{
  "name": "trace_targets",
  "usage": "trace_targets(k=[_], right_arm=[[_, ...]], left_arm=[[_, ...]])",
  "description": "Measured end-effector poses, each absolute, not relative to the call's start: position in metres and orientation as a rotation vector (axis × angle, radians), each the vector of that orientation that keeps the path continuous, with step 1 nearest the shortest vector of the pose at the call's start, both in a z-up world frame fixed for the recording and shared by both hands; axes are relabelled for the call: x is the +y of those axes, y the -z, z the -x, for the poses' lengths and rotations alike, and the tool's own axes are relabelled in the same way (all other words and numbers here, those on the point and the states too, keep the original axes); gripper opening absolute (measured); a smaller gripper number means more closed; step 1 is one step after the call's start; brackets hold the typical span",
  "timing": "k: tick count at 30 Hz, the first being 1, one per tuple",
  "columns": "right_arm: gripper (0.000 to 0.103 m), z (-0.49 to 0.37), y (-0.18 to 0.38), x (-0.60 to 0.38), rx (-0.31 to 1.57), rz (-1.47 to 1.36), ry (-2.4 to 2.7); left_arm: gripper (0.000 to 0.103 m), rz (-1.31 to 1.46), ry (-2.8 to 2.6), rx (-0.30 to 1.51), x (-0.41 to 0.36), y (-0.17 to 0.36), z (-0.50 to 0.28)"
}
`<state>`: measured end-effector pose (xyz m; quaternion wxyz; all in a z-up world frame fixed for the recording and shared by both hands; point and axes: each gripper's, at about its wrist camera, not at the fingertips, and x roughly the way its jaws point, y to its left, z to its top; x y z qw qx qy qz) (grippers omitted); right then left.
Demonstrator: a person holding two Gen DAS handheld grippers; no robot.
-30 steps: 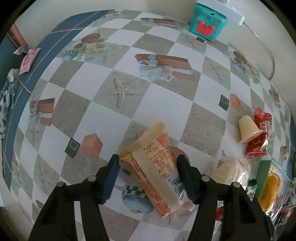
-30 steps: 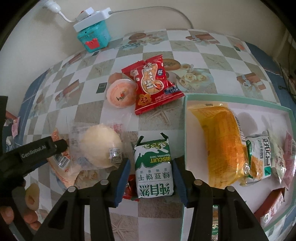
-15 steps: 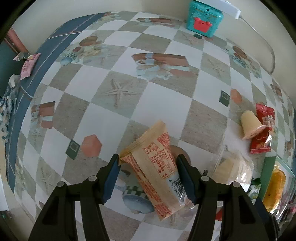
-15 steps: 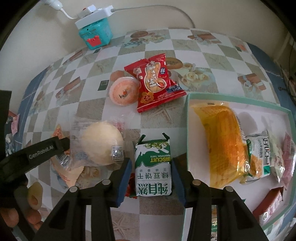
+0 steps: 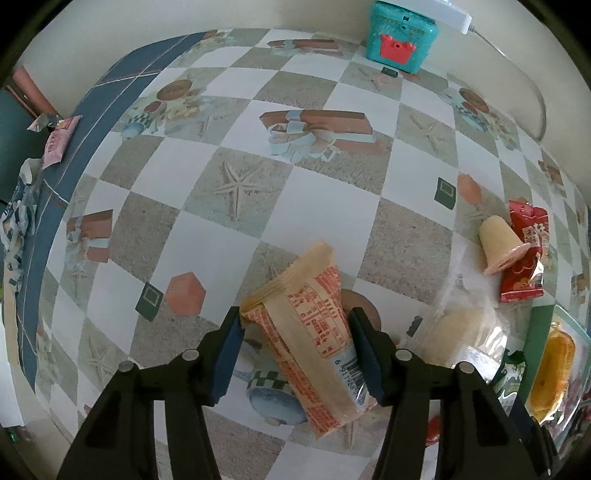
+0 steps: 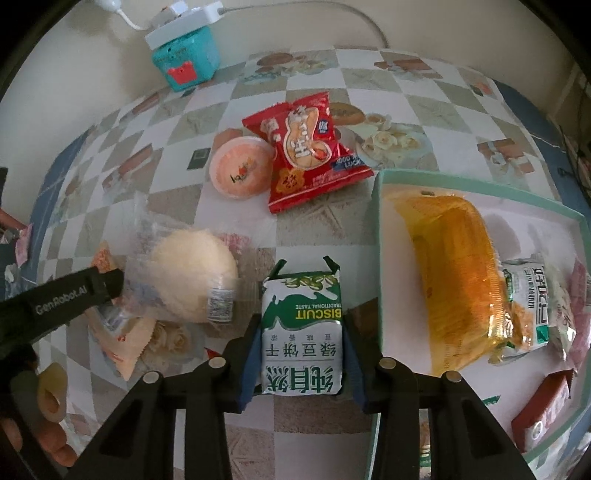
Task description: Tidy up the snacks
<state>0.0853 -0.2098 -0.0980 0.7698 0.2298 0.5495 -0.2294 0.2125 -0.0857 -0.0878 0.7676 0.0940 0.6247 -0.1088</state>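
Right hand-held gripper [image 6: 301, 354] clenched on green biscuit pack [image 6: 302, 334], just left of tray [image 6: 376, 236]. Left hand-held gripper [image 5: 295, 345] grasps orange snack packet [image 5: 314, 332], above worktop [image 5: 229, 155], left of tray.

A table covered with a glossy checkered oilcloth [image 5: 258, 206] of white and sandy-grey squares, printed with starfish, gift boxes and teacups, fills both views. Its dark blue border [image 5: 92, 122] runs along 9 to 11 o'clock in the left wrist view. A plain cream wall [image 6: 424, 22] rises behind, at 12 o'clock. Soft daylight gives pale reflections on the cloth.
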Motion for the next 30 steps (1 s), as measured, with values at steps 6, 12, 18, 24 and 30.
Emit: trace_targets(k=[6,12,18,24,30], right_arm=[[0.042,-0.078,0.085,-0.208,1.165,-0.513,0.502],[0.042,-0.061,0.064,-0.209,1.126,-0.526,0.508],[0.042,-0.041,0.051,-0.207,1.105,-0.542,0.521],[0.042,-0.026,0.043,-0.205,1.093,-0.553,0.531],[0.042,-0.008,0.025,-0.204,1.041,-0.557,0.552]], left_arm=[[0.054,-0.172,0.241,1.340,-0.082,0.069,-0.208],[0.052,-0.149,0.247,1.328,-0.075,0.056,-0.199],[0.050,-0.139,0.256,1.305,-0.061,0.048,-0.193],[0.050,-0.136,0.253,1.284,-0.052,0.037,-0.186],[0.050,-0.139,0.248,1.253,-0.044,0.022,-0.178]])
